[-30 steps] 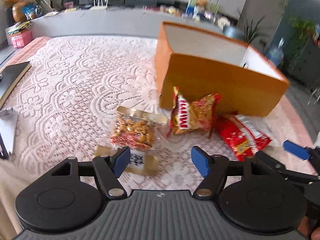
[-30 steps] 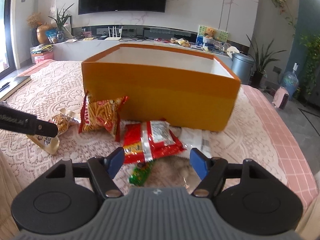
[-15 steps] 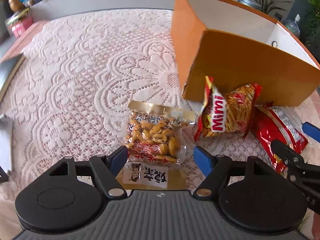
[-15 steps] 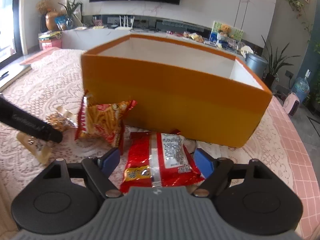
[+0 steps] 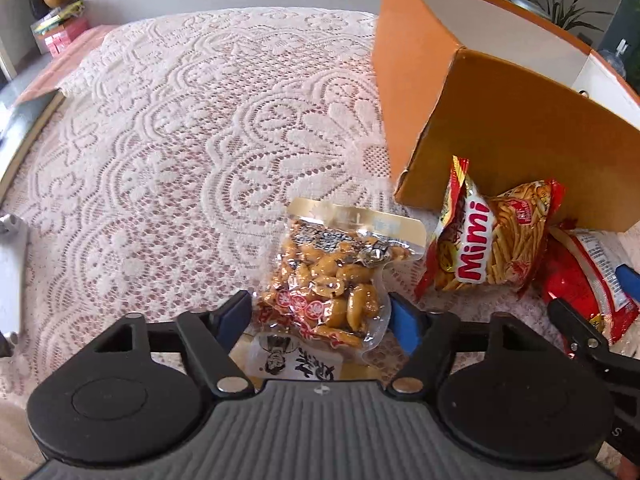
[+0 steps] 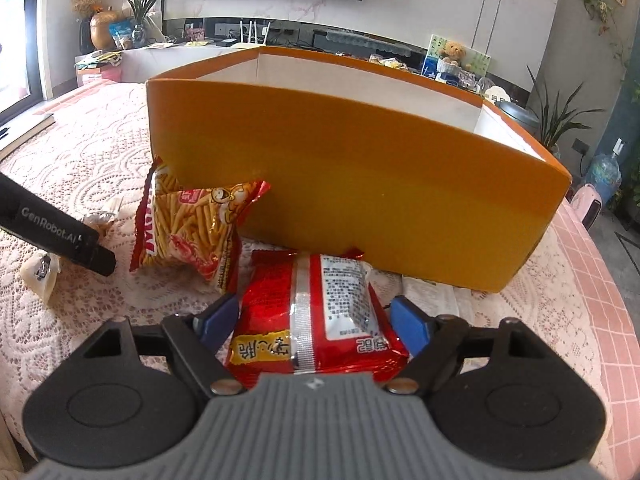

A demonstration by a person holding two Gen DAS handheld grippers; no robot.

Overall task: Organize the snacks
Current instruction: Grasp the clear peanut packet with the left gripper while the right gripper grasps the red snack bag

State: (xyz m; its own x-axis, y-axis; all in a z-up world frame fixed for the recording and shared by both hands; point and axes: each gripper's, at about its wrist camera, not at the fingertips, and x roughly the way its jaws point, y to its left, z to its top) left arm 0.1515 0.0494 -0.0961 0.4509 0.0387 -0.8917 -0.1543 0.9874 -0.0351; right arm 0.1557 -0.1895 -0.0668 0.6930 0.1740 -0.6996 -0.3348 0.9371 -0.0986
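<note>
A clear packet of brown nuts (image 5: pixel 332 280) lies on the lace cloth between the open blue pads of my left gripper (image 5: pixel 320 318). A red foil snack pack (image 6: pixel 316 312) lies between the open pads of my right gripper (image 6: pixel 316 326). It also shows in the left wrist view (image 5: pixel 588 276). A red and yellow Mimi stick-snack bag (image 5: pixel 492 240) leans on the front wall of the orange cardboard box (image 5: pixel 516 136). The bag (image 6: pixel 192 228) and the box (image 6: pixel 360 188) also show in the right wrist view. The box's white inside is only partly visible.
The lace tablecloth (image 5: pixel 192 152) covers the table. A white flat packet (image 6: pixel 432 294) lies by the box behind the red pack. The left gripper's black arm (image 6: pixel 56 236) reaches in from the left. A dark flat object (image 5: pixel 24 120) lies at the left table edge.
Both grippers have moved forward and down. The nut packet now lies between the left pads and the red pack between the right pads. Both stay open.
</note>
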